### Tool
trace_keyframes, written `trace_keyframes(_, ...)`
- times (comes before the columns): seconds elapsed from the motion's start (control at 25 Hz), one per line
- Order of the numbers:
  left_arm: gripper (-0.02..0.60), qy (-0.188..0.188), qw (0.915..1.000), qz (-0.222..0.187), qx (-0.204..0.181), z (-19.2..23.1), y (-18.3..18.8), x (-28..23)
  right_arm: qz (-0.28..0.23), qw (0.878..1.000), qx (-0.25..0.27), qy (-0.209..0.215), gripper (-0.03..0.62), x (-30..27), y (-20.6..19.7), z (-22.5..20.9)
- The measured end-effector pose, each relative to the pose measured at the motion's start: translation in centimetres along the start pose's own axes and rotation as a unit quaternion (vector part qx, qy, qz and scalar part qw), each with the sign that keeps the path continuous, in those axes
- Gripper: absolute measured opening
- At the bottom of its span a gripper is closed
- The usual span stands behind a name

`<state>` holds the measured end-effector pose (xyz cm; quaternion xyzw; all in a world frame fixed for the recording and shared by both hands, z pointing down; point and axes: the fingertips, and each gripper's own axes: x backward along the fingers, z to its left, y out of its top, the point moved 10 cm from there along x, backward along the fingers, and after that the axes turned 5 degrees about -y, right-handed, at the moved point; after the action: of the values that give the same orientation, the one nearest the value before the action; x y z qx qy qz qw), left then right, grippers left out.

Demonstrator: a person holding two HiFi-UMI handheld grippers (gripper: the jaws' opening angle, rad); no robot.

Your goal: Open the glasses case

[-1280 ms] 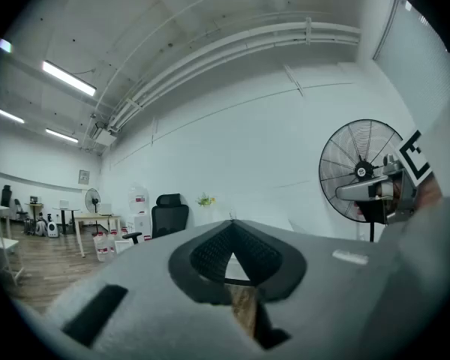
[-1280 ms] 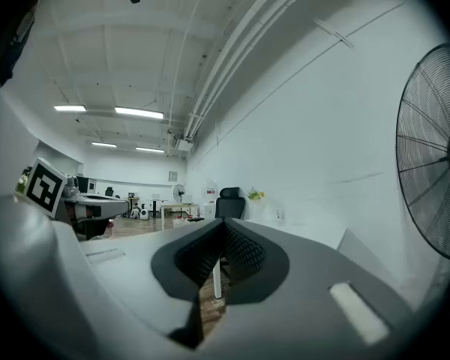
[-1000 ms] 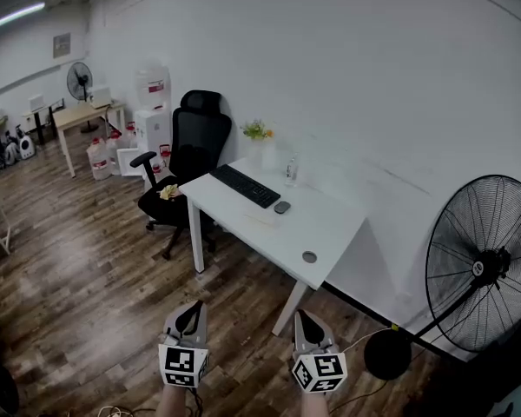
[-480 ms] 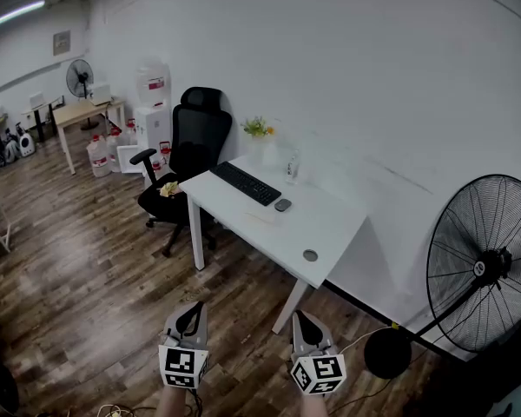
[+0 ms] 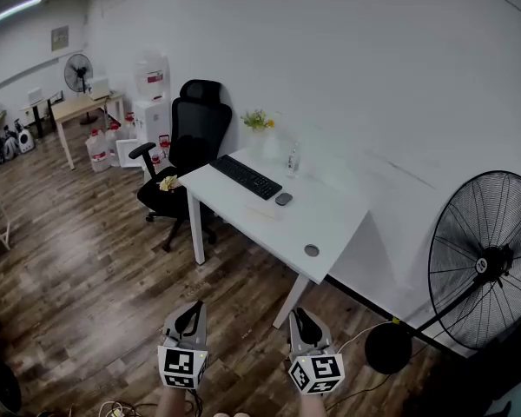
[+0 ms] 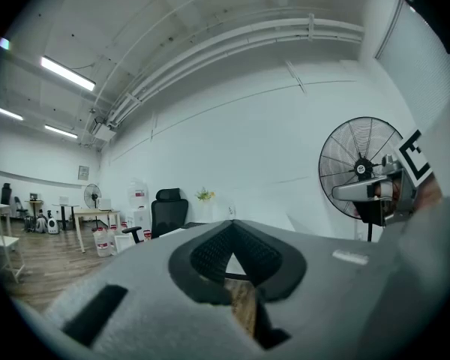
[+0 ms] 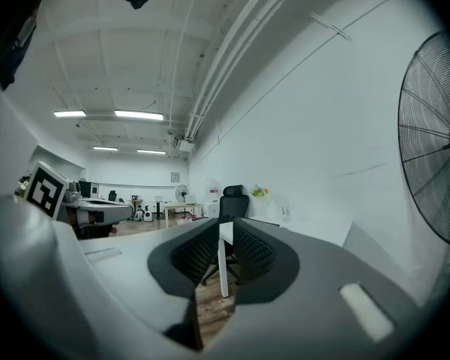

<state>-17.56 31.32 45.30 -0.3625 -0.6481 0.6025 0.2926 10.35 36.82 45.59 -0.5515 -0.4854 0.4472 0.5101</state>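
I cannot pick out a glasses case for certain; a pale flat thing (image 5: 262,215) on the white desk (image 5: 339,224) is too small to tell. Both grippers hang low at the bottom of the head view, well short of the desk and pointing level at it. My left gripper (image 5: 191,311) is shut, and in the left gripper view its ribbed pads (image 6: 210,252) meet at the tip with nothing in them. The jaws of my right gripper (image 5: 300,317) are opening: a narrow gap shows between its pads (image 7: 251,252) and nothing is in it.
On the desk lie a black keyboard (image 5: 245,178), a mouse (image 5: 283,199), a small round object (image 5: 311,250), a bottle (image 5: 292,159) and flowers (image 5: 259,124). A black office chair (image 5: 187,146) stands at its left end. A large standing fan (image 5: 486,263) stands right.
The head view has brightened and shifted slightly. Both grippers keep their place at the bottom of the picture.
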Motion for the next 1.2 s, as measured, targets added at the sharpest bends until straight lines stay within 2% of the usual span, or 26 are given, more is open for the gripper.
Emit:
trace_keyframes(0.12,0.008,0.000,1.0000,0.001,0.001,0.2,-0.1,0.1,-0.004,1.000,-0.005,0.001,0.057,-0.1,0.0,0.2)
trace_keyframes(0.36,0.008,0.000,1.0000,-0.002,0.001,0.5,0.1,-0.1,-0.012,1.000,-0.018,0.015,0.164,-0.5,0.3,0.3)
trace_keyframes(0.48,0.008,-0.001,1.0000,-0.003,0.002,0.9,-0.1,-0.1,-0.013,1.000,-0.020,0.019,0.196,-0.7,0.2,0.6)
trace_keyframes(1.2,0.008,-0.008,0.9999,-0.011,0.005,5.6,-0.9,-2.0,-0.008,1.000,-0.005,0.008,0.218,-4.4,-0.3,2.0)
